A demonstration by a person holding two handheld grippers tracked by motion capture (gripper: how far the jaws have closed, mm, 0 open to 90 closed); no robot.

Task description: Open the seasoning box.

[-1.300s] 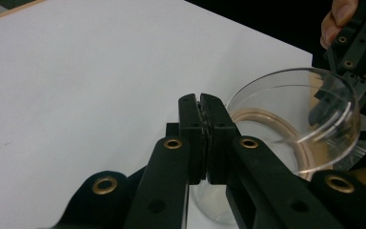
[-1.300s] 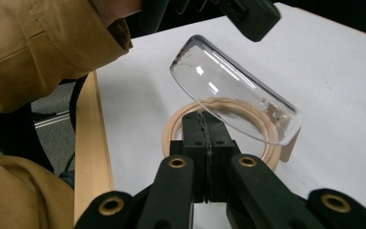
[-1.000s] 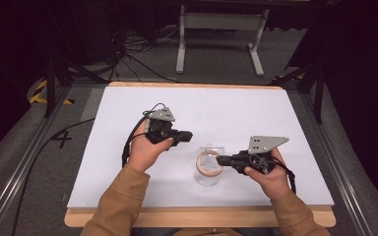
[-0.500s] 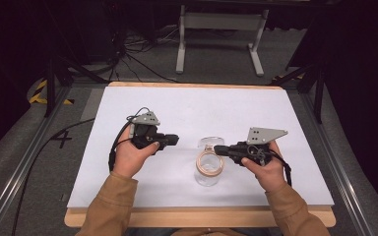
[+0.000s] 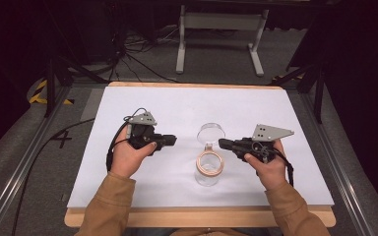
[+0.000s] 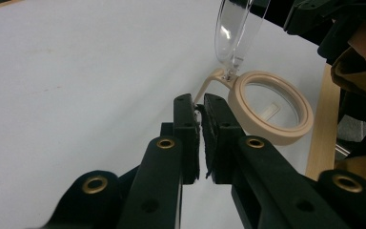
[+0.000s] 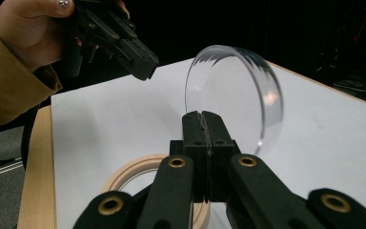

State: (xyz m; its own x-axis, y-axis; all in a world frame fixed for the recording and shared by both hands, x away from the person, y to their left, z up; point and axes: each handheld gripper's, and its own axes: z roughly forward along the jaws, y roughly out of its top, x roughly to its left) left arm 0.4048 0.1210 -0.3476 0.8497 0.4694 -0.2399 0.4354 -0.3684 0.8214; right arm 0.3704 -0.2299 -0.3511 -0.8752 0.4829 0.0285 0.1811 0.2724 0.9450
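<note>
Left gripper (image 5: 170, 140) closed with nothing between the jaws, just left of the jar and apart from it; same for the right gripper (image 5: 225, 143), shut and empty, just right of the jar. Between them, a clear jar (image 5: 207, 169) with a tan rim ring (image 6: 271, 107), standing on the counter (image 5: 177, 105) toward its front middle, its hinged clear lid (image 7: 233, 95) flipped up and standing nearly upright behind the mouth. Probably between steps: lid already up, jar open, both grippers clear of it. Next move likely calls for parting one gripper's jaws before taking the lid edge or the rim. Front counter edge close behind the jar; wide bare room toward the far side and both flanks.
</note>
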